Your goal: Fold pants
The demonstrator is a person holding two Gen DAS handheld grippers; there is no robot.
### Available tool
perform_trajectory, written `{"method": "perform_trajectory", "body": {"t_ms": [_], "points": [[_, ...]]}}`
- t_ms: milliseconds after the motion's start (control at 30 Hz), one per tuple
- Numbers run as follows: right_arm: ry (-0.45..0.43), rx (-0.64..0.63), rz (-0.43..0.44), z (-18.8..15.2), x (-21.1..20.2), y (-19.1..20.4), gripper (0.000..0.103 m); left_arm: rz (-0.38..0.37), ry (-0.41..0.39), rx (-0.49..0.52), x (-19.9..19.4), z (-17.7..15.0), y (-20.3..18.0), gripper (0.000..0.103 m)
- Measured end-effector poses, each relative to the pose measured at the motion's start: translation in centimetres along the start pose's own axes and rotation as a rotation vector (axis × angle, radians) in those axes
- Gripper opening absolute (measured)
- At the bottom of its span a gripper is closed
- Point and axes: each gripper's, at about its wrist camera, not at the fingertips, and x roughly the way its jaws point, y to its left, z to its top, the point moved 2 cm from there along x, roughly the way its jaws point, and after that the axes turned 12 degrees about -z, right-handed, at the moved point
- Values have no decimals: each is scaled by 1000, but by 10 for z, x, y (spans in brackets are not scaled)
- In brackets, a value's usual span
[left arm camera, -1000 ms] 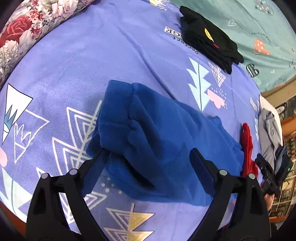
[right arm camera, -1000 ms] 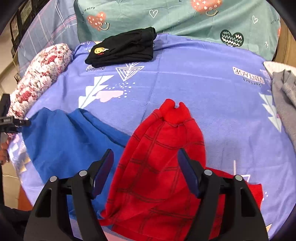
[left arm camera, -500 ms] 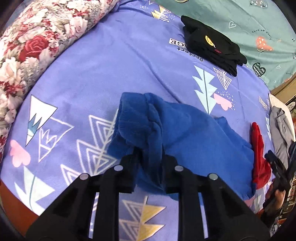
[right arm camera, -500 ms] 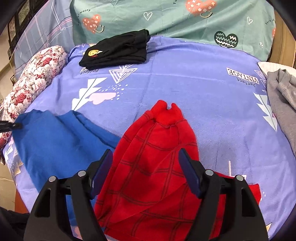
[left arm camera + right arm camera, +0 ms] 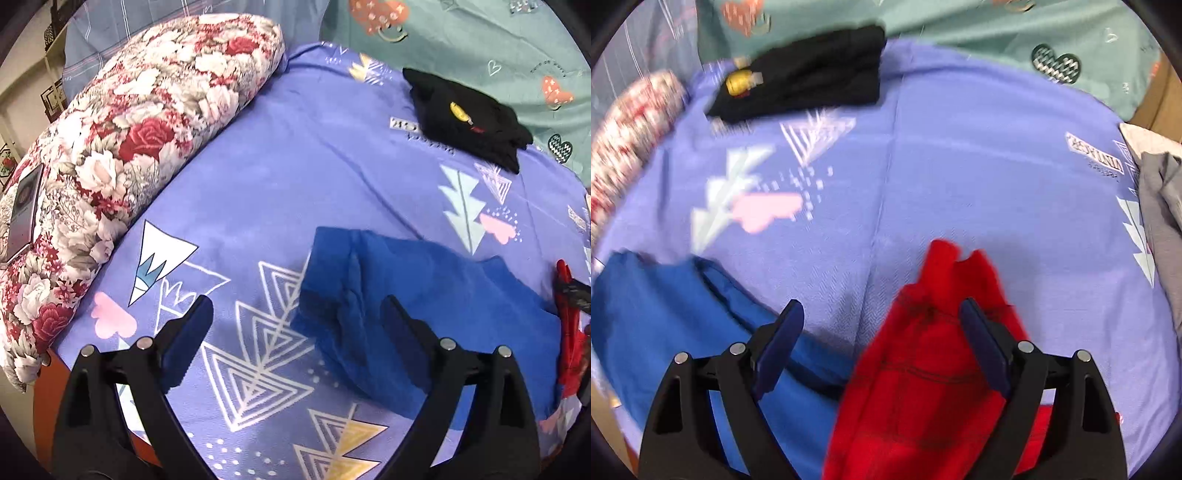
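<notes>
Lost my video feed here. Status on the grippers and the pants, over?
Left gripper open, empty. Right gripper open, over red leg. Blue leg lies rumpled on bedsheet. Nothing in the way; black clothes far off.

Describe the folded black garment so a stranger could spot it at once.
Start from the purple bedsheet and go to its far edge, by the teal heart-print cloth. The folded black garment lies there, the only dark, neatly stacked piece, marked with a small yellow patch.
</notes>
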Motion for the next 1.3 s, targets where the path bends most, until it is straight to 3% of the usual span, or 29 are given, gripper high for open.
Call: {"method": "perform_trajectory", "body": {"t_ms": [100, 133, 200, 267, 300, 533, 667, 800, 900, 967, 1067, 1167, 1267, 1300], "points": [[37, 37, -35, -6, 14, -6, 76, -47, 5, 62, 5, -1, -20, 94], [32, 55, -29, -8, 13, -12, 68, -49, 19, 97, 12, -3, -31, 94], [24, 76, -40, -11, 10, -24, 45, -43, 34, 165, 21, -7, -50, 94], [36, 122, 12, -14, 9, -42, 12, -34, 20, 227, 27, -11, -68, 94], [37, 150, 42, -16, 7, -51, 5, -25, 15, 244, 28, -13, -75, 95], [-234, 378, 276, -45, -91, -138, 4, 46, 89, 321, 65, -31, -93, 97], [-319, 492, 309, -86, -129, -191, 4, 27, 112, 302, 71, -38, -87, 97], [-191, 582, 262, -145, -97, -217, 4, 15, 109, 300, 73, -41, -86, 97], [4, 640, 260, -190, -47, -219, 6, -1, 119, 289, 75, -42, -87, 97], [21, 640, 270, -201, -41, -216, 9, -2, 124, 287, 76, -43, -88, 97], [-5, 634, 210, -195, -55, -221, 53, -13, 127, 275, 74, -42, -87, 97], [-85, 599, 212, -179, -71, -222, 59, -45, 116, 240, 67, -41, -83, 97], [-68, 583, 151, -165, -60, -220, 55, -65, 103, 215, 63, -40, -80, 97], [-54, 605, 125, -164, -52, -221, 34, -66, 103, 215, 63, -41, -80, 97]]}}
